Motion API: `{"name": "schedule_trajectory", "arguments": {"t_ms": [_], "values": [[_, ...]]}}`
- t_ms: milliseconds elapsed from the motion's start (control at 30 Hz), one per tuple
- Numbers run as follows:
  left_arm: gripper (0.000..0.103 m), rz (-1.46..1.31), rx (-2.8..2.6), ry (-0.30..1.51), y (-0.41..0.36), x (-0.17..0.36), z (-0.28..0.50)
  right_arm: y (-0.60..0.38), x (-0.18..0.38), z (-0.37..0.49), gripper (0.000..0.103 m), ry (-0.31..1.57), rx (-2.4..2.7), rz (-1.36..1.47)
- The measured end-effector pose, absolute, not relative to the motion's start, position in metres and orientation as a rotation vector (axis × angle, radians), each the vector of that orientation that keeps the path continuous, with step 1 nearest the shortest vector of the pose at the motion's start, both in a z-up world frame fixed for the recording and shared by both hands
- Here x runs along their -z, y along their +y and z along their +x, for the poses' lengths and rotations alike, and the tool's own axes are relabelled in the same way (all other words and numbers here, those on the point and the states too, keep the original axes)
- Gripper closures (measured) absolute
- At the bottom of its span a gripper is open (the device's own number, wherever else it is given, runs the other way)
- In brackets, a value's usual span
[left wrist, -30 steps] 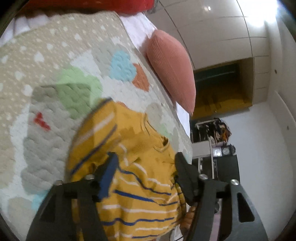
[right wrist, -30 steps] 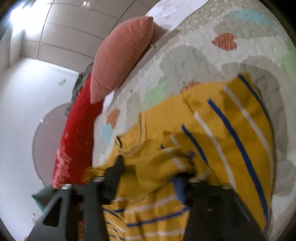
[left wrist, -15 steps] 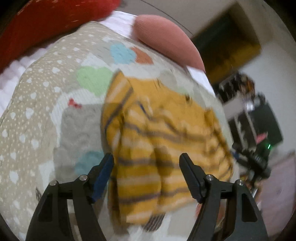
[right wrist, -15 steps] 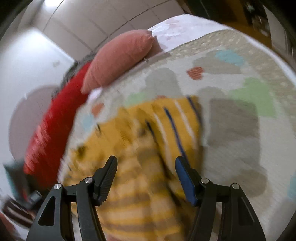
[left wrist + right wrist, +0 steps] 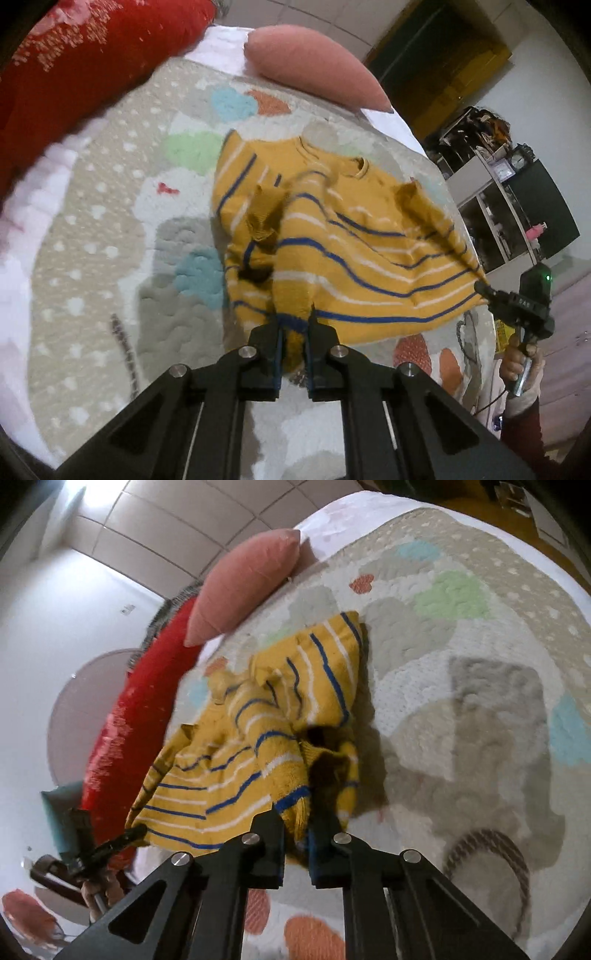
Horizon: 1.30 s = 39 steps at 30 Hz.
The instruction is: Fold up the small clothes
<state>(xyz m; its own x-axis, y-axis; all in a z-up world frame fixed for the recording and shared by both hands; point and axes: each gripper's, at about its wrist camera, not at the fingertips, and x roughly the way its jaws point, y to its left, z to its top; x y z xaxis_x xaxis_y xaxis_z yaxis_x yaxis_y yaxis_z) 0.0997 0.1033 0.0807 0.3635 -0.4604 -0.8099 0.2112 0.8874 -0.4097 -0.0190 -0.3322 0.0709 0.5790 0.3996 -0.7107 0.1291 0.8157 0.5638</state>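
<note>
Pinching both hem corners, each hand-held gripper [image 5: 294,334] [image 5: 296,829] is clamping the yellow sweater [image 5: 332,240], stretching it flat above the quilt [image 5: 92,258]

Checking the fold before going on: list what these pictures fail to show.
- Left wrist view: the yellow striped sweater's hem corner, pinched inside the left tool.
- Right wrist view: the other corner, inside the right tool.
- Both views: the sweater's underside, against the quilt.
</note>
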Motion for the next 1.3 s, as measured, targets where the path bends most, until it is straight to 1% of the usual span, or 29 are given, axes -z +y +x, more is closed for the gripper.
{"name": "schedule_trajectory", "arguments": {"t_ms": [67,133,167,233,267,300,333,367,400,467,567,633,700,733,800,867,933,967,1000,1100,1200,1300], "values": [[0.095,-0.249,0.409,1.139,0.105,-0.074,0.098,-0.338,-0.066,-0.028,0.094,0.965,-0.167,0.627],[0.094,-0.247,0.369,1.174,0.105,-0.058,0.097,-0.342,-0.045,-0.031,0.093,1.013,-0.122,0.632],[0.094,-0.253,0.354,1.195,0.105,-0.049,0.097,-0.343,-0.034,-0.031,0.088,1.042,-0.097,0.636],[0.092,-0.268,0.331,1.216,0.108,-0.036,0.094,-0.343,-0.02,-0.034,0.086,1.061,-0.059,0.642],[0.09,-0.277,0.323,1.216,0.111,-0.034,0.092,-0.344,-0.023,-0.037,0.08,1.038,-0.065,0.657],[0.084,-0.295,0.317,1.207,0.118,-0.033,0.087,-0.343,-0.03,-0.043,0.077,1.019,-0.057,0.643],[0.08,-0.305,0.315,1.196,0.123,-0.034,0.083,-0.342,-0.037,-0.045,0.071,1.004,-0.046,0.614],[0.072,-0.312,0.309,1.181,0.127,-0.035,0.079,-0.336,-0.05,-0.049,0.071,0.973,-0.03,0.55],[0.067,-0.308,0.292,1.158,0.134,-0.038,0.072,-0.331,-0.062,-0.052,0.071,0.945,-0.018,0.486],[0.066,-0.296,0.26,1.125,0.139,-0.042,0.065,-0.309,-0.089,-0.053,0.071,0.884,-0.031,0.359],[0.064,-0.336,0.247,1.087,0.148,-0.045,0.045,-0.272,-0.099,-0.037,0.071,0.866,-0.134,0.293],[0.062,-0.369,0.253,1.075,0.151,-0.045,0.035,-0.245,-0.09,-0.015,0.071,0.903,-0.22,0.263],[0.061,-0.399,0.259,1.061,0.152,-0.046,0.023,-0.219,-0.07,0.01,0.071,0.96,-0.253,0.21],[0.061,-0.407,0.259,1.055,0.152,-0.047,0.019,-0.21,-0.057,0.028,0.073,0.994,-0.25,0.169],[0.059,-0.412,0.255,1.036,0.156,-0.05,0.008,-0.207,-0.043,0.061,0.075,1.018,-0.194,0.104],[0.056,-0.405,0.243,1.015,0.159,-0.053,-0.001,-0.224,-0.039,0.086,0.079,0.992,-0.063,0.053],[0.051,-0.41,0.232,0.994,0.163,-0.055,-0.011,-0.257,-0.042,0.109,0.082,0.975,0.052,0.124],[0.048,-0.419,0.228,0.985,0.166,-0.055,-0.014,-0.271,-0.045,0.118,0.077,0.96,0.14,0.143],[0.047,-0.431,0.224,0.977,0.17,-0.055,-0.017,-0.282,-0.051,0.124,0.074,0.951,0.219,0.127],[0.045,-0.469,0.219,0.961,0.18,-0.053,-0.023,-0.278,-0.075,0.122,0.074,0.91,0.219,0.154],[0.045,-0.497,0.21,0.951,0.187,-0.049,-0.027,-0.235,-0.103,0.111,0.074,0.873,0.071,0.159],[0.044,-0.504,0.209,0.935,0.19,-0.049,-0.034,-0.168,-0.107,0.106,0.074,0.902,-0.087,0.1]]}}
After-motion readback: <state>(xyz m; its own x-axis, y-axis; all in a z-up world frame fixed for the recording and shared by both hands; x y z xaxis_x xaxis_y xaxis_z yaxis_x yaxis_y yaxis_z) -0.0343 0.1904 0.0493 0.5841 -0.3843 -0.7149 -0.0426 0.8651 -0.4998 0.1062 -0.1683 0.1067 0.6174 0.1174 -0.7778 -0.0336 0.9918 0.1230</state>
